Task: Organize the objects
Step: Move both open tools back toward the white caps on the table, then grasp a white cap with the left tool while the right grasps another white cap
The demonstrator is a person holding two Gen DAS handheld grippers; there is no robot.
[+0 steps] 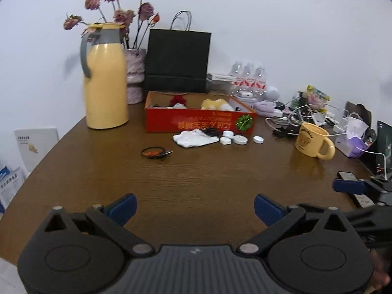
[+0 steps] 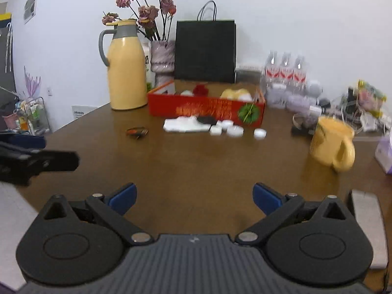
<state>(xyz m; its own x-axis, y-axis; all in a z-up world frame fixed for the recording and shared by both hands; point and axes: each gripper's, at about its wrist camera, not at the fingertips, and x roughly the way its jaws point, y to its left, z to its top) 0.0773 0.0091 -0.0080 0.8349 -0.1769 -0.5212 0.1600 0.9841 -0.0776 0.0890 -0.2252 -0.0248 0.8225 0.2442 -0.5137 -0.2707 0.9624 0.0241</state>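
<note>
A red cardboard box sits at the far middle of the brown table, holding red, yellow and white soft items. In front of it lie a white cloth, a small black tangle and several white round caps. A black-and-orange loop lies further left. A yellow mug stands at the right. My left gripper is open over bare table near the front edge. My right gripper is open too, with nothing between its fingers.
A yellow thermos jug, a vase of dried roses and a black paper bag stand along the wall. Water bottles and tangled cables crowd the back right. A grey flat device lies by my right gripper.
</note>
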